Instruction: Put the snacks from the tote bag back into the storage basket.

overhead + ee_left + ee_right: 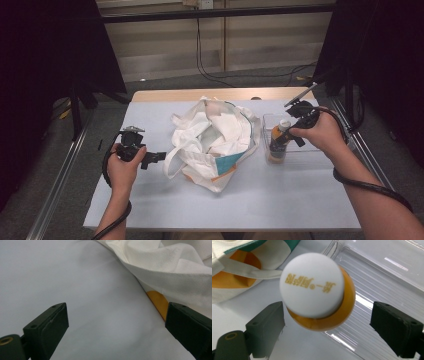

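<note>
An orange bottle [276, 152] with a white cap [312, 287] printed in gold stands upright in a clear plastic bin [312, 142] at the table's right. My right gripper [329, 313] hovers over the bottle, open, one jaw on each side of the cap with gaps showing. A crumpled white tote bag [212, 142] with orange and teal patches lies mid-table. My left gripper [159, 157] sits at the bag's left edge, open, nothing between its jaws. In the left gripper view the bag's fabric [175, 272] and an orange patch [158, 301] lie just beyond the jaws.
A pale sheet [225, 205] covers the table. The bag's strap [249, 271] lies left of the bin. Dark curtains and metal stands flank the table, and black cables hang against the back wall [200, 50].
</note>
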`<state>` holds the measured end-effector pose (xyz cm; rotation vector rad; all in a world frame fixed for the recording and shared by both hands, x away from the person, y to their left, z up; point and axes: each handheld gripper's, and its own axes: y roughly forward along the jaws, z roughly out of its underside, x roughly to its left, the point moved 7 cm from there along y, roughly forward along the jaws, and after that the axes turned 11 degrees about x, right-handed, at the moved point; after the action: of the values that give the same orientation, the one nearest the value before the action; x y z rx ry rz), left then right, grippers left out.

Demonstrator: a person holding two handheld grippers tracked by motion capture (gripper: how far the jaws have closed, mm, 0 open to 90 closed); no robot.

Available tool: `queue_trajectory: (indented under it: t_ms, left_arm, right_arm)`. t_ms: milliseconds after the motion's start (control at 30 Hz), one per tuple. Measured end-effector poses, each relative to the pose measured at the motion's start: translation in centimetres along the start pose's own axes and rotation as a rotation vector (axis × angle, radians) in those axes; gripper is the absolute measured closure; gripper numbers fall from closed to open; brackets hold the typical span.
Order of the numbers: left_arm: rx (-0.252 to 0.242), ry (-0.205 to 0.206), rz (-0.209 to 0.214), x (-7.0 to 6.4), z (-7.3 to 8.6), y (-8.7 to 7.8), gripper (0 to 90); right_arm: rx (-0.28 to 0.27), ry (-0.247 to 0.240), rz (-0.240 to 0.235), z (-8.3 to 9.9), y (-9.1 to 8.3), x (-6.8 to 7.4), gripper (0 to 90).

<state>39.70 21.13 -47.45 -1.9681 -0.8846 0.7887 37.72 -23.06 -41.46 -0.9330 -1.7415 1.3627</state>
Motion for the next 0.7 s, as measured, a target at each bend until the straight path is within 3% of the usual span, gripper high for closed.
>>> queue_trajectory:
  t_ms: [400,700]
  left_arm:
    - [0.009,-0.001,-0.002,0.0,0.1,0.2,4.8]
    - [0.011,0.005,-0.005,-0.2,0.0,0.3,4.8]
  right_arm:
    - [-0.012,0.012,-0.026,1.4,0.1,-0.5,11.3]
    - [-0.028,-0.008,-0.031,2.1,-0.1,-0.2,11.1]
